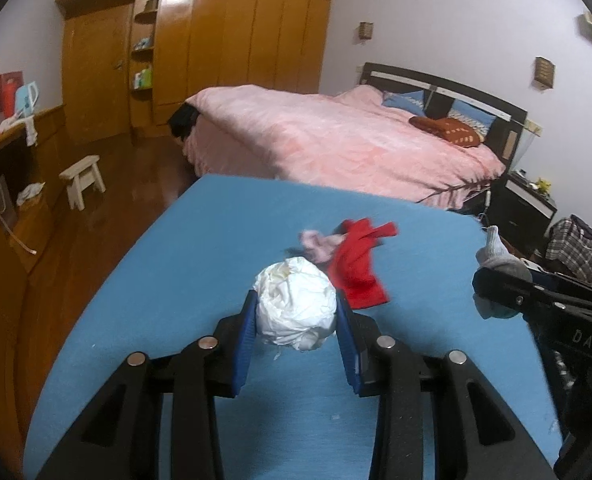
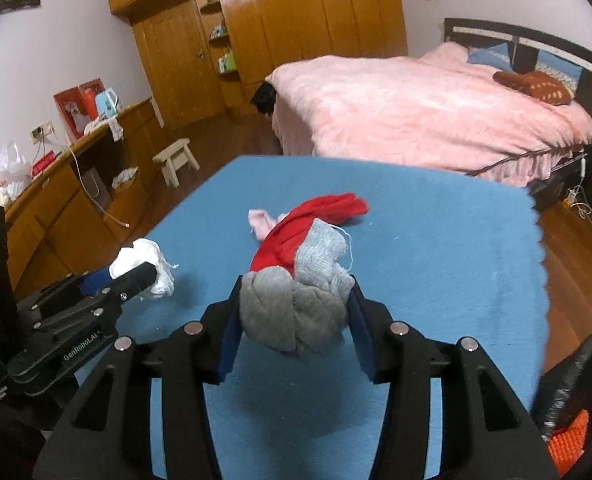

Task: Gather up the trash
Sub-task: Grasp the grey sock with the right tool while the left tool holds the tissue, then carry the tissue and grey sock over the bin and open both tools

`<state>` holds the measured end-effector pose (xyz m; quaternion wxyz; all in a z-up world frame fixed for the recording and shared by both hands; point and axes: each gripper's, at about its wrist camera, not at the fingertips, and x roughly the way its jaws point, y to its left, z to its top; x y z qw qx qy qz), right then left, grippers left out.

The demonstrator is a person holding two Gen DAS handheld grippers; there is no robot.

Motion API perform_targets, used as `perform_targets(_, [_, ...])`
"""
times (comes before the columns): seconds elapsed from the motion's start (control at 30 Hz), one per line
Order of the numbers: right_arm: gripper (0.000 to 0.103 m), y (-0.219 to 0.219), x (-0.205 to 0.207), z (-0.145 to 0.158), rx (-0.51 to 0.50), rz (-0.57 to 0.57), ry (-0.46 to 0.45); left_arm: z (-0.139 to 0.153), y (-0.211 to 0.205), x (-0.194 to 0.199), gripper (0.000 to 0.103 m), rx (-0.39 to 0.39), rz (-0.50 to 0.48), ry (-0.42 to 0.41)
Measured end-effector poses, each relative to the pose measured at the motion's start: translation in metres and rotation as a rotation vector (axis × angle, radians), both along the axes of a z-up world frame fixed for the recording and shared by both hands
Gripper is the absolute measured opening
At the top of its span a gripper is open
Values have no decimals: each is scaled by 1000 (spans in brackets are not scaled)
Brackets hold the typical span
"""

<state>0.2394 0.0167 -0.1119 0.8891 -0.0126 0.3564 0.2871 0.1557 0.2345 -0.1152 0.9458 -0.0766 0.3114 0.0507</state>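
A crumpled white paper ball [image 1: 295, 303] sits pinched between the blue-padded fingers [image 1: 244, 344] of the left gripper [image 1: 296, 316], held just above the blue table [image 1: 156, 280]. From the right wrist view the same ball [image 2: 144, 266] shows at the left gripper's [image 2: 136, 280] tip, near the table's left edge.

The right gripper [image 2: 294, 316] has its fingers [image 2: 230, 340] clamped on a bundled grey sock [image 2: 296, 304], whose lighter ribbed cuff sticks up and forward. In the left wrist view that sock [image 1: 495, 256] pokes out above the right gripper [image 1: 499, 292] at the table's right side.

Just beyond both held items, a red cloth [image 1: 359, 264] lies flat on the table, with a small pink cloth [image 1: 315, 244] touching its left side. In the right wrist view the red cloth [image 2: 307, 228] is partly hidden behind the grey sock, and the pink cloth [image 2: 262, 220] peeks out to its left.

Past the table stands a bed [image 1: 335, 136] under a pink cover, with blue and brown pillows at its dark headboard. A wooden wardrobe [image 1: 216, 36] fills the far wall, a small pale stool [image 1: 83, 180] stands on the wooden floor, and a low wooden cabinet [image 2: 56, 200] runs along the left wall.
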Motion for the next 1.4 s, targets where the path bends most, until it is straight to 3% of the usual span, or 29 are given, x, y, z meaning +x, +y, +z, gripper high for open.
perform_targets(0.6, [46, -120, -43, 57, 41, -161, -118, 49, -113, -6, 37, -21, -213, -76])
perform_targets(1.07, [46, -234, -75, 63, 42, -342, -153, 65, -216, -8, 37, -16, -405, -101])
perform_targets(1.4, [46, -304, -102, 55, 9, -461, -162, 61, -290, -16, 37, -15, -549, -99])
